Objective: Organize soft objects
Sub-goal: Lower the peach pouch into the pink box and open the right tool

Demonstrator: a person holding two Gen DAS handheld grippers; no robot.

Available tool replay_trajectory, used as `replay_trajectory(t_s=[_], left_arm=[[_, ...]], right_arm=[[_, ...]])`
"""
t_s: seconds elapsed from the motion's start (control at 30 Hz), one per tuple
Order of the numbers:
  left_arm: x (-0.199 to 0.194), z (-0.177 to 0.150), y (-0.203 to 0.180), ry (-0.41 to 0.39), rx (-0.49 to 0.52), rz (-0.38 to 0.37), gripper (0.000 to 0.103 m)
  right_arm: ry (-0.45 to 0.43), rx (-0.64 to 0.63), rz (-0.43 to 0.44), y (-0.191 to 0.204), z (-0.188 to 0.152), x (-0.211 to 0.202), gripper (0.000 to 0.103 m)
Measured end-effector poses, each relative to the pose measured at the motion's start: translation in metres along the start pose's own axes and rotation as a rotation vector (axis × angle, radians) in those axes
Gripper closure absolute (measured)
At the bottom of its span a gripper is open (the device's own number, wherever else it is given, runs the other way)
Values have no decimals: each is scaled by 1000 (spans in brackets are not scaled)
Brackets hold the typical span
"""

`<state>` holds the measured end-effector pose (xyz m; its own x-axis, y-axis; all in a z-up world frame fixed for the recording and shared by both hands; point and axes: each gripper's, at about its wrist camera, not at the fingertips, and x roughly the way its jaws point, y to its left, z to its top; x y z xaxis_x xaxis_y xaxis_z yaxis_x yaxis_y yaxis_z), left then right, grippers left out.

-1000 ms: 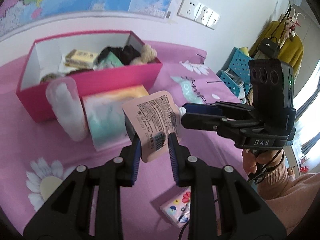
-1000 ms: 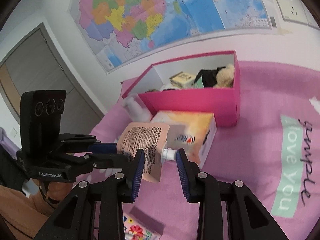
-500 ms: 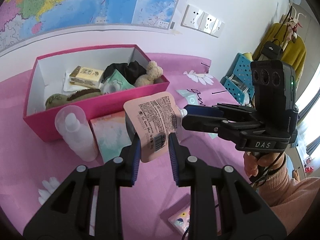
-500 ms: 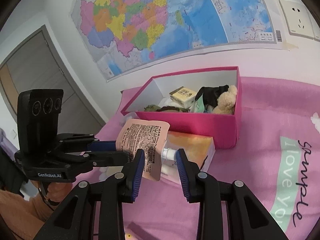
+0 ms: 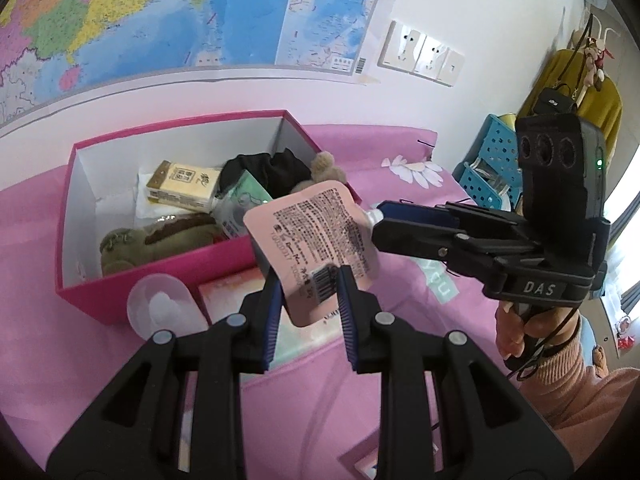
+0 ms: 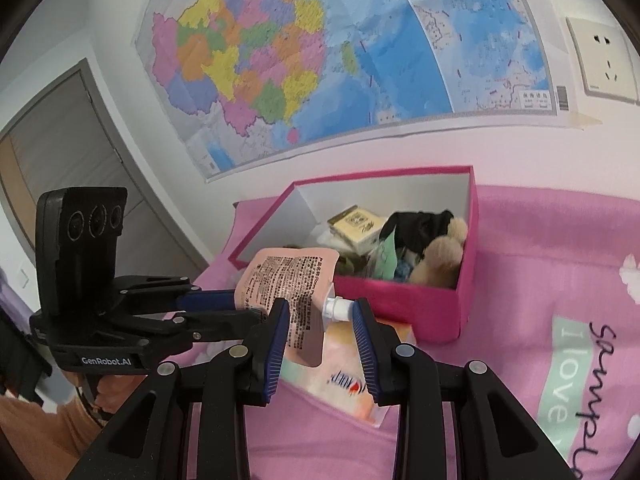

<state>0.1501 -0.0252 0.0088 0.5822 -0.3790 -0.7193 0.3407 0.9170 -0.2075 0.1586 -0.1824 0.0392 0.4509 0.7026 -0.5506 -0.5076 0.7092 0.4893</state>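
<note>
My left gripper (image 5: pixel 309 286) is shut on the lower edge of a soft pink spout pouch (image 5: pixel 310 230) and holds it in the air in front of a pink box (image 5: pixel 168 268). My right gripper (image 6: pixel 323 312) is around the pouch's white spout (image 6: pixel 336 307); whether its pads press the spout is unclear. The pouch (image 6: pixel 286 276) also shows in the right wrist view, with the left gripper (image 6: pixel 224 312) on it. The box (image 6: pixel 404 300) holds a tissue pack (image 5: pixel 182 190), a green packet (image 5: pixel 240 204), dark cloth (image 5: pixel 268 170), a tan plush (image 6: pixel 438 258) and a green plush (image 5: pixel 136 240).
A peach tissue box (image 6: pixel 352 380) and a clear plastic bottle (image 5: pixel 164 314) lie on the pink bedsheet (image 6: pixel 540 320) in front of the box. A small flowered card (image 5: pixel 368 468) lies near the bottom edge. A map covers the wall behind. A blue basket (image 5: pixel 484 168) stands at the right.
Both grippers have risen with the pouch and moved toward the pink box. The view now looks down into the box. The hold on the pouch is unchanged.
</note>
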Motion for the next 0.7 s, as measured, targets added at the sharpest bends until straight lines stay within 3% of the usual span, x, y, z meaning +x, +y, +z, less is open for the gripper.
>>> replay_trajectory(t_s=[0.7], left_arm=[[22, 33, 12, 25, -12, 48, 75]], right_arm=[[-9, 3, -24, -21, 30, 22, 70]])
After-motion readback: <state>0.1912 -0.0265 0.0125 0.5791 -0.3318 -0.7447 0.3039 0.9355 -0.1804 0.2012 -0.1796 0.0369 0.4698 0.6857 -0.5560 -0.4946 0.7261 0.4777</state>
